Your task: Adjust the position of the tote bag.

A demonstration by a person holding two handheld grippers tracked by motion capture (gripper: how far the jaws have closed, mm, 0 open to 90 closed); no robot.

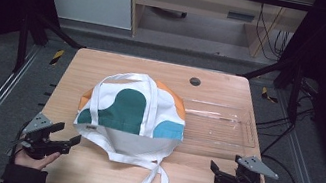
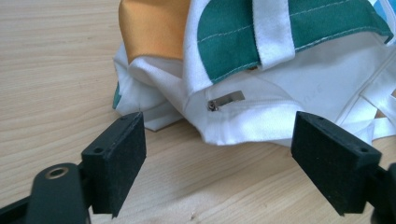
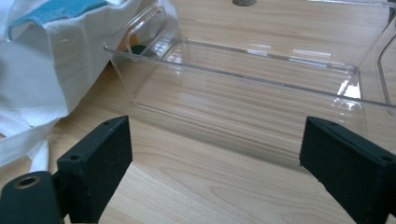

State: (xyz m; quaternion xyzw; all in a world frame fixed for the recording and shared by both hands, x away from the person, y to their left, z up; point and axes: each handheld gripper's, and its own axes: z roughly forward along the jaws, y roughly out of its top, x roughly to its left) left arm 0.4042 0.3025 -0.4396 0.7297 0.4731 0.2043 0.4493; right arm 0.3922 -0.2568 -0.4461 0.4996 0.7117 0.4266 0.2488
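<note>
One tote bag (image 1: 133,111), white with green, teal and orange patches, lies crumpled at the middle of the wooden table (image 1: 86,169); one clear plastic tray (image 1: 218,124) sits just right of it, its left end partly covered by the cloth; the bag's long strap (image 1: 155,181) runs off the near edge, cut off there; two grippers rest at the near corners, each held low in a hand; the left gripper (image 1: 75,140) points at the bag's near-left corner, jaws released and empty; the right gripper (image 1: 214,170) points left, jaws likewise spread and empty.
</note>
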